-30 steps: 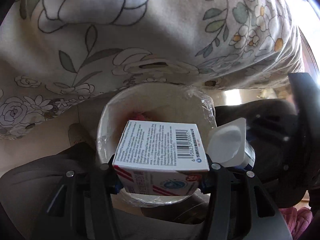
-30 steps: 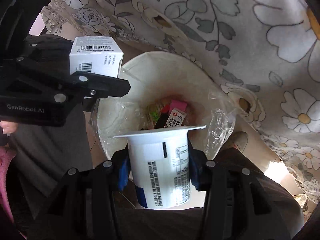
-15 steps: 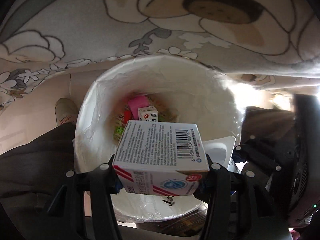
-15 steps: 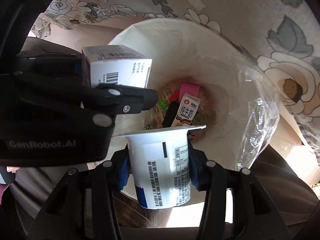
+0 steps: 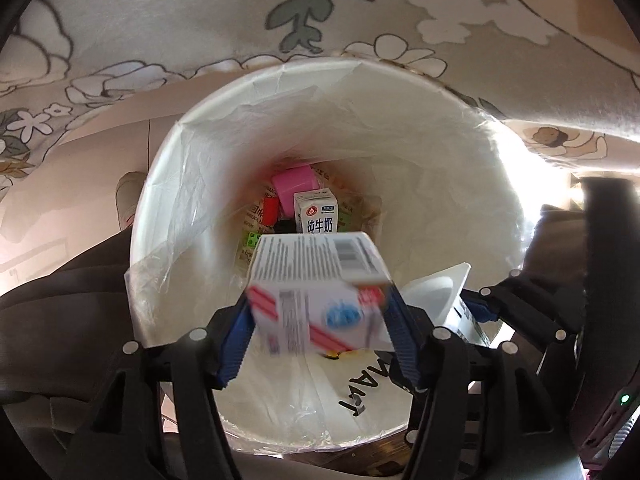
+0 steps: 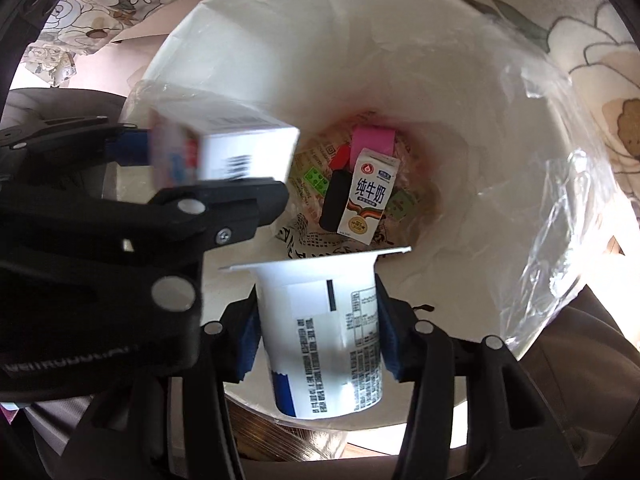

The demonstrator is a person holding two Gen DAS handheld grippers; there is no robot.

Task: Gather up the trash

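Note:
A white trash bin [image 5: 192,152] with a clear liner fills both views; it also shows in the right wrist view [image 6: 248,40]. My left gripper [image 5: 320,320] has spread its jaws over the bin mouth, and a white carton box [image 5: 316,280] with a barcode sits blurred between them, slipping out; it also shows in the right wrist view [image 6: 236,152]. My right gripper [image 6: 318,320] is shut on a white yogurt cup [image 6: 328,336] above the bin's near rim. A small milk carton [image 6: 366,198] and pink trash lie at the bottom.
A floral cloth [image 5: 200,12] hangs behind and above the bin. The person's dark trousers [image 5: 60,320] are at the left and a shoe [image 5: 128,196] stands on the floor beside the bin. The left gripper's body [image 6: 100,248] crosses the right wrist view.
Both grippers have moved further over the bin mouth. My left gripper's jaws have opened and the carton box has begun to drop, now blurred. The right gripper still holds the cup.

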